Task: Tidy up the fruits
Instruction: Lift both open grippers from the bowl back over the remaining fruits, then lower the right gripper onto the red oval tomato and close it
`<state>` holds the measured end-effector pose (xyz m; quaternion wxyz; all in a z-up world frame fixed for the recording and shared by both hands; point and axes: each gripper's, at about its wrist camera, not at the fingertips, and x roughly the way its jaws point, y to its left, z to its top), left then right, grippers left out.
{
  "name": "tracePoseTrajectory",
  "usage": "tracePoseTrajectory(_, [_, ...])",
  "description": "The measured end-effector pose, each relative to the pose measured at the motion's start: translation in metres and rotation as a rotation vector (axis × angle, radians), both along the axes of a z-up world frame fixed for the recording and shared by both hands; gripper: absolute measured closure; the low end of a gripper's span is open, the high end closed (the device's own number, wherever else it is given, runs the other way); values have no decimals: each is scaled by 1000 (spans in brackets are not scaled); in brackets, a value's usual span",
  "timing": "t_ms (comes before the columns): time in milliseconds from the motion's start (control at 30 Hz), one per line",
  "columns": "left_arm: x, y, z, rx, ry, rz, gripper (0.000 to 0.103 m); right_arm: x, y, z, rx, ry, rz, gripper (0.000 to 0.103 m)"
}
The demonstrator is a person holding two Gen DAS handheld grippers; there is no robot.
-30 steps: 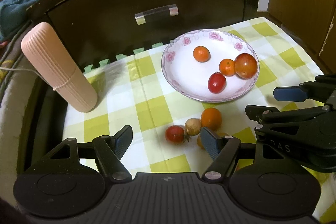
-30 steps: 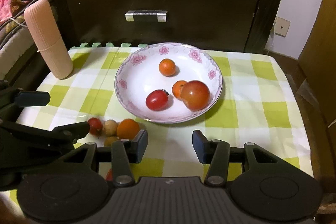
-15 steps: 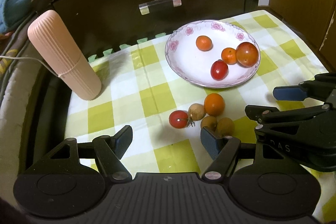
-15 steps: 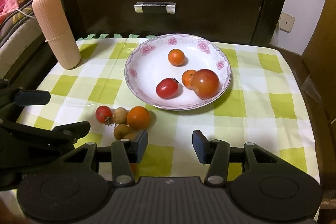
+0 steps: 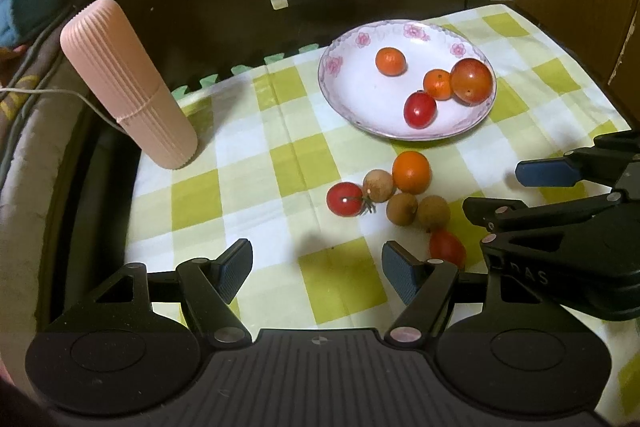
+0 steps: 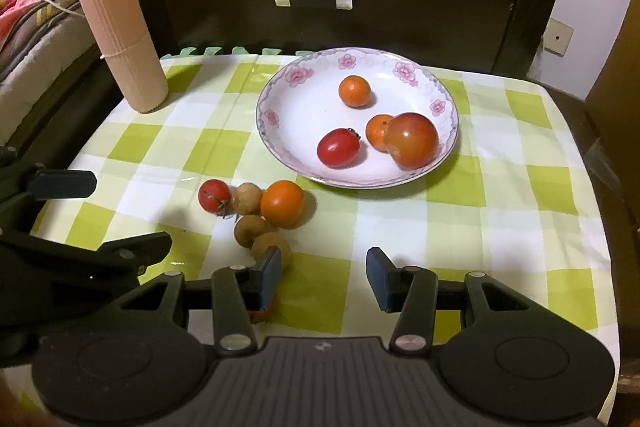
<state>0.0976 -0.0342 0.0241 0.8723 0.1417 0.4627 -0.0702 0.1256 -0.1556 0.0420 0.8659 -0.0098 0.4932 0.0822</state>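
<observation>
The floral-rimmed plate (image 6: 440, 83) sits toward the far side of the desk (image 6: 520, 211) and holds two small oranges, a plum tomato (image 6: 338, 148) and a big reddish tomato (image 6: 411, 140). On the checked cloth just in front of it cluster a round tomato (image 6: 214, 195), an orange (image 6: 282, 203) and three brown longans (touching one another). The left wrist view alone shows another red tomato (image 5: 447, 247) clearly beside the left gripper (image 5: 316, 271); the right view barely glimpses it behind the right gripper (image 6: 322, 275). Both sets of jaws stand open, holding nothing. Compared with a second ago, the plate looks farther off and more loose fruit shows.
</observation>
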Motion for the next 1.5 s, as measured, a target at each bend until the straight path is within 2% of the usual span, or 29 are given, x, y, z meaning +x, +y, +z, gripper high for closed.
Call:
tracePoseTrajectory(433, [-9,8,-6,-9,45,-2,25,-6,8,-5,9,34,28,58])
tracePoseTrajectory(533, [-13,10,-7,-9,52,-12,21,-8,9,-8,9,44,42,58])
tracePoseTrajectory(600, [-15,11,-8,-16,55,-17,17,-9,8,-11,11,55,51,54])
tracePoseTrajectory(1000, [-14,17,-10,-24,72,-10,17,-2,7,-19,43,65,54,51])
tracePoseTrajectory(1500, [-23,20,-9,-34,99,-37,16,-3,16,-27,100,90,124,51])
